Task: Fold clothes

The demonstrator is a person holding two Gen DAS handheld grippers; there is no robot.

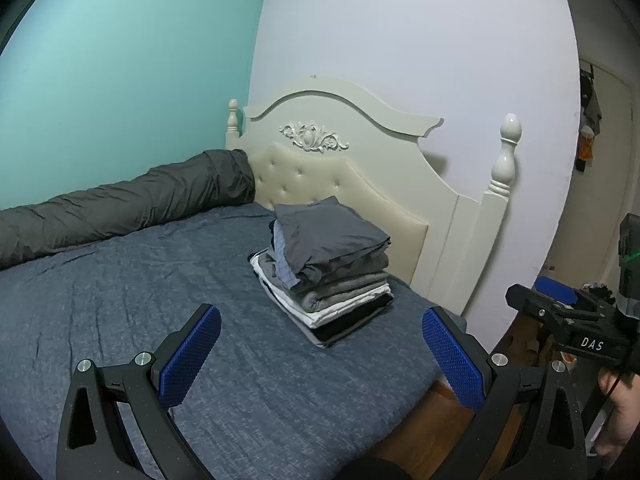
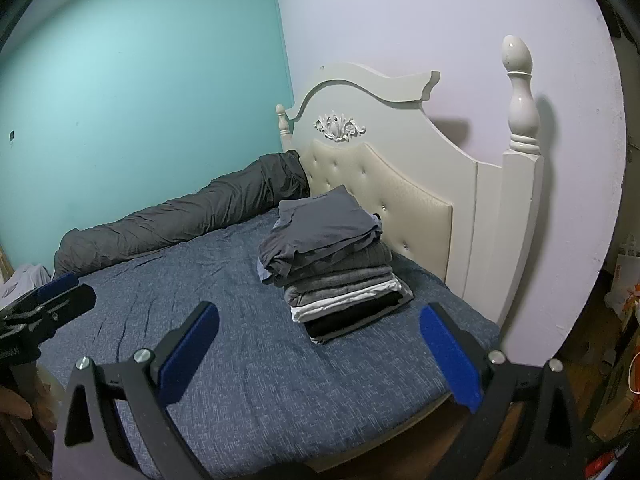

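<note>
A stack of several folded clothes [image 1: 328,268] in grey, white and black lies on the blue bed sheet [image 1: 120,300] near the headboard. It also shows in the right wrist view [image 2: 336,268]. My left gripper [image 1: 320,356] is open and empty, held above the sheet in front of the stack. My right gripper [image 2: 320,356] is open and empty, also short of the stack. The right gripper shows at the right edge of the left wrist view [image 1: 560,312]. The left gripper shows at the left edge of the right wrist view [image 2: 44,304].
A rolled dark grey duvet [image 1: 120,208] lies along the teal wall. A cream headboard [image 1: 360,152] with a bedpost [image 1: 506,152] stands behind the stack. The bed's near edge [image 1: 432,408] drops to a wooden floor. Bags [image 2: 624,280] stand at the right.
</note>
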